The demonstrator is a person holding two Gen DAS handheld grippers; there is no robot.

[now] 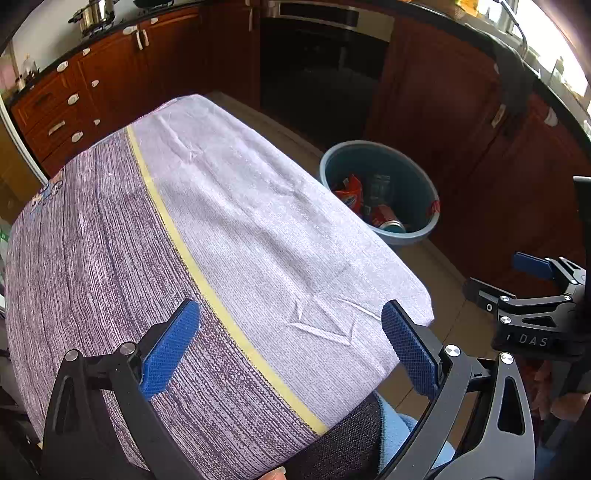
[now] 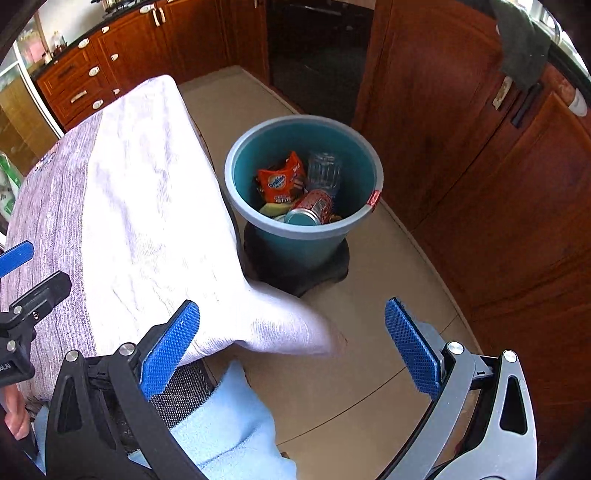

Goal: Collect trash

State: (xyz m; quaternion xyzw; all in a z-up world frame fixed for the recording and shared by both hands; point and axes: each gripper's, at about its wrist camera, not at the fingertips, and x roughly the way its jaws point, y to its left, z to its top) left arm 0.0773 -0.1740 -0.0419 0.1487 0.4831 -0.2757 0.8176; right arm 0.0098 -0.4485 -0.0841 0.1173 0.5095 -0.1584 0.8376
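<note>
A blue bin stands on the floor right of the cloth-covered table. In it lie an orange snack packet, a clear glass, a red can and a yellow piece. The bin also shows in the left wrist view. My left gripper is open and empty above the table's near edge. My right gripper is open and empty over the floor near the table's corner, short of the bin. It also shows in the left wrist view.
Brown cabinets and a dark oven ring the tiled floor. A pot stands on the far counter. A dark cloth hangs at the sink on the right. A light blue sleeve is near the grippers.
</note>
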